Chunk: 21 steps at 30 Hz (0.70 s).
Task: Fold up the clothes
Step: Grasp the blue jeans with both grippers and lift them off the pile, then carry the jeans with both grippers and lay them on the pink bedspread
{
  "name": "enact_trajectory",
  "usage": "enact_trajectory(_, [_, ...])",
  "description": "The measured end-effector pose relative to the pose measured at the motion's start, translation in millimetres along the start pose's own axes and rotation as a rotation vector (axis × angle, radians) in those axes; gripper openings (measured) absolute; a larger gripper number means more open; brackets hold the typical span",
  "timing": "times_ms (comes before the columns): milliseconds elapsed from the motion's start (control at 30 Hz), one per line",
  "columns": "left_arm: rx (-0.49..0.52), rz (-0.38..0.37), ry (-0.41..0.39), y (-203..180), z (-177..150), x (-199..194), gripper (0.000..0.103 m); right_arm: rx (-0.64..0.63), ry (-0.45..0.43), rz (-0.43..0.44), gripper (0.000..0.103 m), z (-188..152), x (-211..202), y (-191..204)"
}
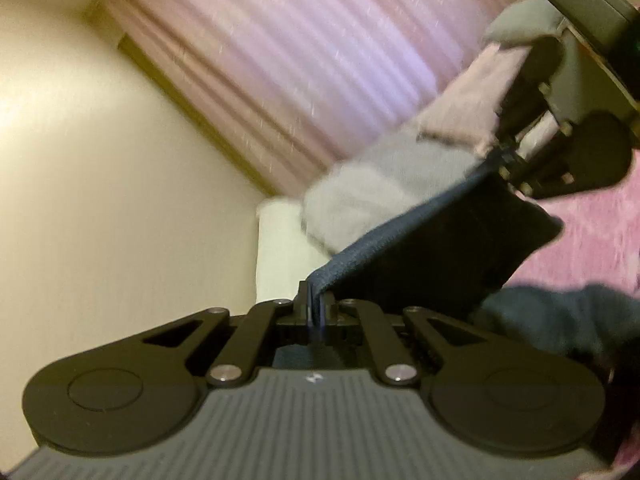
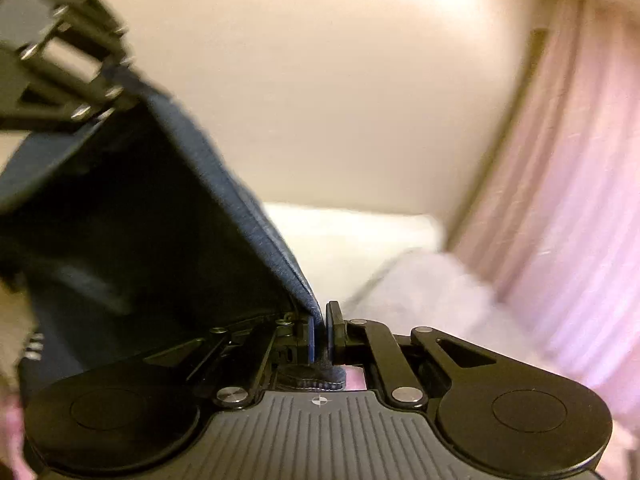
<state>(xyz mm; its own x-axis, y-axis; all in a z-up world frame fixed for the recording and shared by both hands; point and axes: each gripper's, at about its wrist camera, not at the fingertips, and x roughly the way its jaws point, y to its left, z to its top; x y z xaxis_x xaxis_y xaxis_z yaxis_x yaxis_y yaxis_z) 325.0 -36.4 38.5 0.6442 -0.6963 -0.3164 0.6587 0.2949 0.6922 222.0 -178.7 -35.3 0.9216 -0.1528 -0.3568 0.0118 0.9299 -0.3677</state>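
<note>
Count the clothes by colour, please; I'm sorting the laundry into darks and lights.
Dark navy, stretched between the two hand-held grippers: 1
Light grey, lying behind: 1
Pale pink, beside the grey one: 1
Total: 3; blur may hide more.

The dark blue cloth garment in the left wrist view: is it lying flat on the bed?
No, the dark blue cloth garment hangs stretched between two tools.

We count two tools, the left tool [image 1: 310, 312] and the right tool [image 2: 320, 336], one dark blue garment [image 1: 432, 248], one grey garment [image 1: 384, 184], one pink curtain [image 1: 280, 52] and one white pillow [image 2: 360, 240].
</note>
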Motion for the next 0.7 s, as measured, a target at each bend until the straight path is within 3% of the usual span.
enact_trajectory(200, [0.023, -0.084, -0.154, -58.6, 102.3, -7.0, 0.003, 0.025, -0.022, -0.185, 0.004, -27.2, -100.4, -82.7])
enact_trajectory(367, [0.063, -0.198, -0.235, -152.0, 188.3, -17.1, 0.003, 0.073, 0.015, -0.304, 0.004, -90.2, -222.7, -140.6])
enact_trajectory(467, [0.070, -0.291, -0.242, -232.7, 232.7, -18.4, 0.003, 0.120, 0.088, -0.340, 0.004, -147.5, -300.6, -170.1])
enact_trajectory(700, [0.070, -0.644, -0.238, -417.7, 308.5, -46.3, 0.003, 0.219, 0.373, -0.419, 0.004, -276.6, -465.8, -214.0])
